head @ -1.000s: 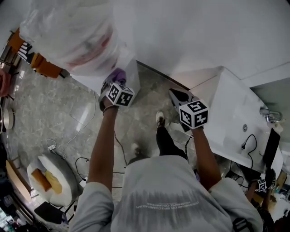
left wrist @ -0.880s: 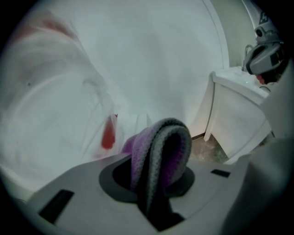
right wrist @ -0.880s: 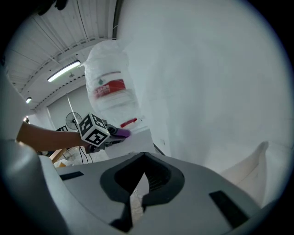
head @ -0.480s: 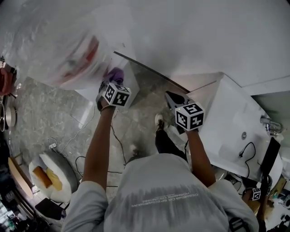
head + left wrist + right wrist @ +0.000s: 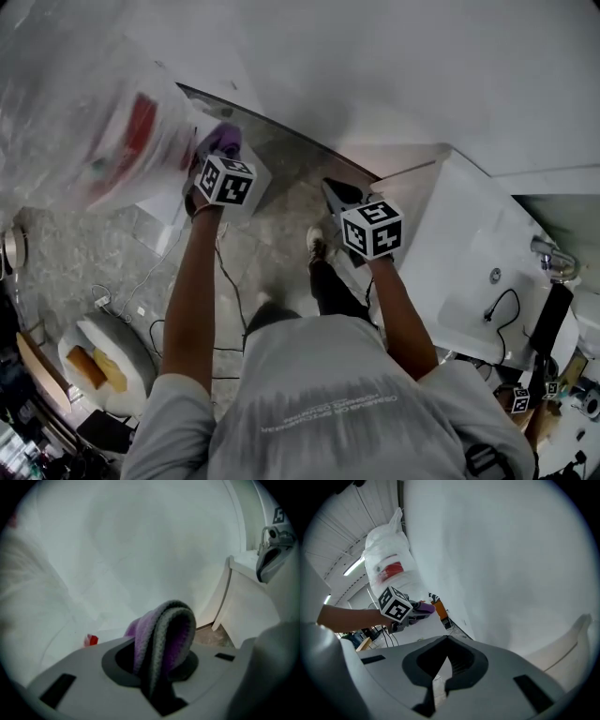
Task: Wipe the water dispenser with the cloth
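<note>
Purple cloth (image 5: 164,634) pinched fast in left gripper (image 5: 216,150), ten o'clock, at top of white water dispenser (image 5: 161,214), beside wrapped bottle (image 5: 103,122); right gripper (image 5: 439,677), centre, pressed together, empty; wiping probably barely begun, most panels left.

No word or number can be read anywhere. The grey shirt (image 5: 319,375) has a line of pale print (image 5: 323,413) across the back, too small and blurred to make out. The red label (image 5: 134,127) on the plastic-wrapped bottle (image 5: 66,103) is a smear of colour with no legible letters. The cube (image 5: 225,180) of the left gripper (image 5: 217,142) and the cube (image 5: 372,228) of the right gripper (image 5: 334,190) bear black-and-white square patterns, not writing, as does a small marker (image 5: 514,398) at the lower right.
</note>
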A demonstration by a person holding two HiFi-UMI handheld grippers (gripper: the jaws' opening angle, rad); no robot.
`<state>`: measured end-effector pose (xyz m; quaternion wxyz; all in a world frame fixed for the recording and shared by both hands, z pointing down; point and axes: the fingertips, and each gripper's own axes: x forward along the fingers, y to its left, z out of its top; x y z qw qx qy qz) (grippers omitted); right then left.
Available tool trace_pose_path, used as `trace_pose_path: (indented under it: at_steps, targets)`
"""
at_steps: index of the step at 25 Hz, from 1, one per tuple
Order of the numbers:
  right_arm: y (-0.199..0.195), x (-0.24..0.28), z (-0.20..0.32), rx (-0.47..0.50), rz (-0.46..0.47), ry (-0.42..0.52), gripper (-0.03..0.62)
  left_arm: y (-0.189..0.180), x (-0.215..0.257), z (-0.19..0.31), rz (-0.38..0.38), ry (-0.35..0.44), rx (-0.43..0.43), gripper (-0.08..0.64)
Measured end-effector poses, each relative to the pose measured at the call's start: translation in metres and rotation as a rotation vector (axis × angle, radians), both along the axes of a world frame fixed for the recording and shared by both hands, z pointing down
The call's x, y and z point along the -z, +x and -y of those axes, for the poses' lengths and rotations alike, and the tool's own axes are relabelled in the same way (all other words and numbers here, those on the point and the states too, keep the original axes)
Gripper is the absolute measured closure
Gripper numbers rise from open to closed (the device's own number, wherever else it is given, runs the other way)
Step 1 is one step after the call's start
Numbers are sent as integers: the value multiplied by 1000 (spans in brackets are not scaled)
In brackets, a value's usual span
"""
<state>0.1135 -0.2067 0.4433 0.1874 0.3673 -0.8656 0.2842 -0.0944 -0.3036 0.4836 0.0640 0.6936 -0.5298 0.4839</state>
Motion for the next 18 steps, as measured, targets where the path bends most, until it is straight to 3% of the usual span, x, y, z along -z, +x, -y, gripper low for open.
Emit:
trace_pose_path:
  at_steps: [5,10,13,18]
  targets:
    - [4,4,-8,-35,-3,-11,584,10,4,1,-88,-10,-24,483]
    - [4,23,-21,-57,-12,21,584,34,8,-49,-164,-22,-160,494]
    - [9,38,-32,-86,-31,56,584,33,4,-87,-225,30,-128,495]
    - [20,58,-70,-153,-39,81,584,9,-5,-150,-307,26,-27,495]
